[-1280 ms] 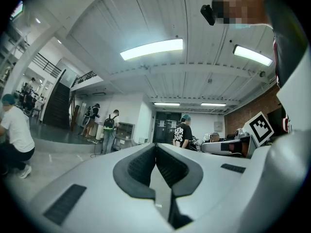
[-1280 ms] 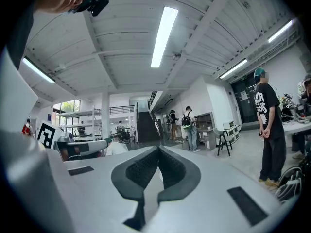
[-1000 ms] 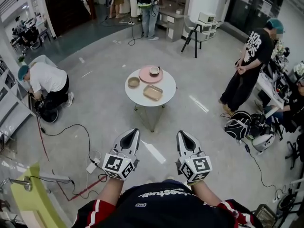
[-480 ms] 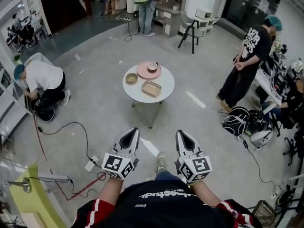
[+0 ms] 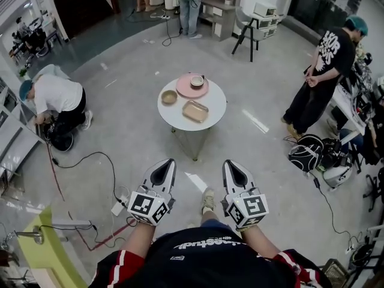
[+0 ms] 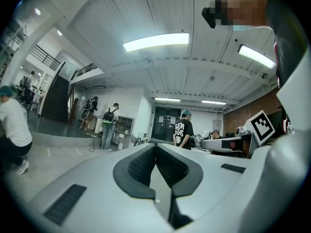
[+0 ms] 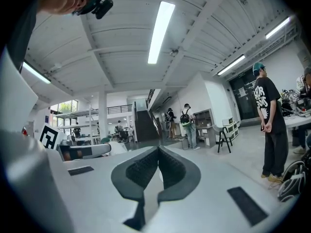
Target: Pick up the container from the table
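The shallow tan rectangular container [image 5: 195,111] lies flat on the round white worktop [image 5: 214,99], well ahead of both sets of fingers and roughly centred between them. Just beyond it sits a pink round plate [image 5: 186,90] carrying a small bowl [image 5: 197,81], and a small wooden bowl [image 5: 169,96] lies beyond and a little to the left. All are apart from the container, as far as this view shows.

The left gripper [image 5: 166,164] is shut tight, its dark ribbed fingers [image 6: 138,165] pressed together on nothing. The right gripper [image 5: 231,164] is the same, fingers [image 7: 141,171] closed and empty, both pointing level over bare floor.

So this looks like the approach, with the pickup itself not started. To do it well, close the gap squarely on the near edge, then spread the fingers before arriving, not at the rim. A low tray like this probably wants a pinch on one long wall, coming in from the near side so the plate and wooden bowl stay clear.
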### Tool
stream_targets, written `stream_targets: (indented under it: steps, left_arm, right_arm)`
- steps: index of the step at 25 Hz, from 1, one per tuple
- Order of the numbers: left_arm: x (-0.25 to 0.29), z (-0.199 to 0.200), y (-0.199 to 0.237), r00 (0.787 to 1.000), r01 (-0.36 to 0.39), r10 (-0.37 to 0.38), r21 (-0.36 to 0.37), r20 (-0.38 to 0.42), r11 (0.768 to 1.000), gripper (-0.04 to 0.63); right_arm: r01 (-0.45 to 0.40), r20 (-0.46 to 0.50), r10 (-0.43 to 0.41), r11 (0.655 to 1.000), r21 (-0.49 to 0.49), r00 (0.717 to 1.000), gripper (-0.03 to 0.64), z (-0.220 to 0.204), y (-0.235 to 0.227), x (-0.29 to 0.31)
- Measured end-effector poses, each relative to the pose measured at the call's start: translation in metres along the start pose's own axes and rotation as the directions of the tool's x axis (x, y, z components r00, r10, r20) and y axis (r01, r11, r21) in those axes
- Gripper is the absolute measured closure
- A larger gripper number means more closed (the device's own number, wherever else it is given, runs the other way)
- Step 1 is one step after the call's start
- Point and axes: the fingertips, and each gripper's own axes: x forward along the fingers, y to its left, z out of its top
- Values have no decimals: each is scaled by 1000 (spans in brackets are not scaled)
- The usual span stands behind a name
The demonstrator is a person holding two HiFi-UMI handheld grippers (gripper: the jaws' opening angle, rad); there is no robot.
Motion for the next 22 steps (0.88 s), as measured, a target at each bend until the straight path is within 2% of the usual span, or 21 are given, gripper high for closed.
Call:
stream_targets:
  steps: [12,22]
  left_arm:
    - [126,22,50,999,-24,23,32,22,999,572]
    - [237,35,67,999,-34,33,51,17,998,572]
  right_arm:
    - [-47,25,47,999,-14,999,617,37,-78,114]
    - [-75,31,76,997,-20,997,617,61,-159,188]
